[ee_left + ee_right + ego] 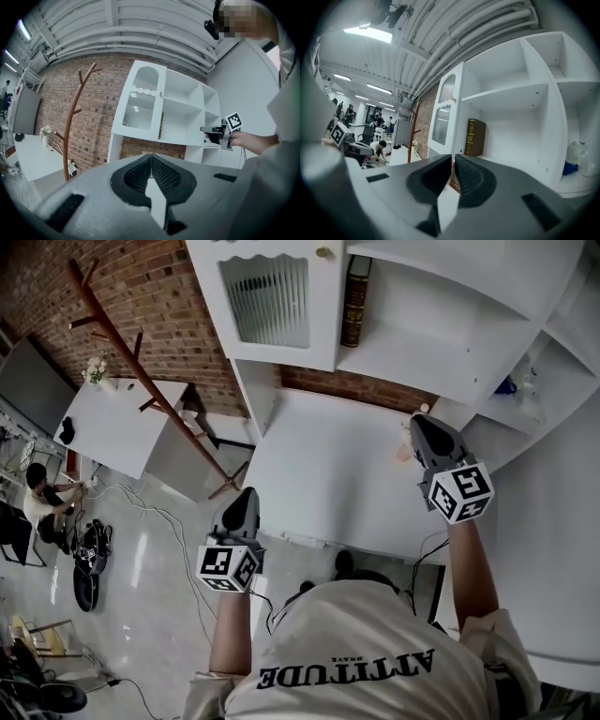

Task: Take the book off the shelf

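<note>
Two grippers, both empty, jaws pressed together. In the head view, left gripper [246,495] is at 8 o'clock and right gripper [420,420] at 2 o'clock, near the shelf [441,352]. Book [355,301] stands upright at 1 o'clock against its compartment's left wall, well apart from both grippers.

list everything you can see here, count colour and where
book: 1, dark brown, upright on an open shelf beside the glazed door
shelf unit: 1, white, against the brick wall
desk: 1, white, under the shelf unit
coat stand: 1, brown wood, left of the shelf unit
side table: 1, white, far left
blue object: 1, right-hand compartment, too small to identify
left gripper: 1, grey, shut, empty
right gripper: 1, grey, shut, empty, facing the book
</note>
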{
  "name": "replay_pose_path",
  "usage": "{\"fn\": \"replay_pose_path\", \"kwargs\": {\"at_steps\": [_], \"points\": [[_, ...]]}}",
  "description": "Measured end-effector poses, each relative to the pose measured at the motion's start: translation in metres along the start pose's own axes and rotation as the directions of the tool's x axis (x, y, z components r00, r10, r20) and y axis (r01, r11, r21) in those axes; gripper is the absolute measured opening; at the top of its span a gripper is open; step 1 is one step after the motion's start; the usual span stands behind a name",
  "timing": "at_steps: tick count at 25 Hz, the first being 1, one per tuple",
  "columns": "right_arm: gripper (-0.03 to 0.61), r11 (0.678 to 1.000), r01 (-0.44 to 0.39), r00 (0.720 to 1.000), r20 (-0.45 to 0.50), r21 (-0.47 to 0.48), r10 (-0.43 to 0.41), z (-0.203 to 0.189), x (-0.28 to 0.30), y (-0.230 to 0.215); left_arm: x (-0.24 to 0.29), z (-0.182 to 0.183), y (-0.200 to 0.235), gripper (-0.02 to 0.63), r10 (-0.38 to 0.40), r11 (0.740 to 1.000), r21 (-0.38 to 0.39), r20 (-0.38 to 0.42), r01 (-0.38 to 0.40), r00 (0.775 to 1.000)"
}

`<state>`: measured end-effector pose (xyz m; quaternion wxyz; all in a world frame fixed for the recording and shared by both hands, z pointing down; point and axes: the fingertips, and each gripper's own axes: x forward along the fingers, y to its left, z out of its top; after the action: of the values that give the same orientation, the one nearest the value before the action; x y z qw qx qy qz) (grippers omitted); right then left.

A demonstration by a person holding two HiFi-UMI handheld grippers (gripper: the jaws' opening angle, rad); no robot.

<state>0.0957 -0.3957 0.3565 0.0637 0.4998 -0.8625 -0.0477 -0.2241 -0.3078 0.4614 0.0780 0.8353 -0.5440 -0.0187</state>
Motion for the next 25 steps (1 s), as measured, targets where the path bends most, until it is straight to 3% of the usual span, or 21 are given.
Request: {"fn": "replay_pose_path", "kwargs": {"at_steps": [14,21,25], "points": [[0.032,0.994,-0.106,0.994,0.035,-0.011,0.106,0.032,0.108,-0.066,0.036,0.011,-0.005,0.026,0.115,0.993,0.011,0.02,-0.116,0.993],[0.035,0.989,-0.147,0.989,0.014,0.034,0.147,0.04,0.165,-0.09,0.04,0.003,-0.008,0.026,0.146,0.989,0.013,-0.004,-0.146,0.989],[0.104,0.982,-0.174,0.985,-0.003,0.068,0.175,0.042,0.197,-0.099,0.043,0.001,-0.006,0.026,0.172,0.985,0.006,-0.014,-0.172,0.985]]}}
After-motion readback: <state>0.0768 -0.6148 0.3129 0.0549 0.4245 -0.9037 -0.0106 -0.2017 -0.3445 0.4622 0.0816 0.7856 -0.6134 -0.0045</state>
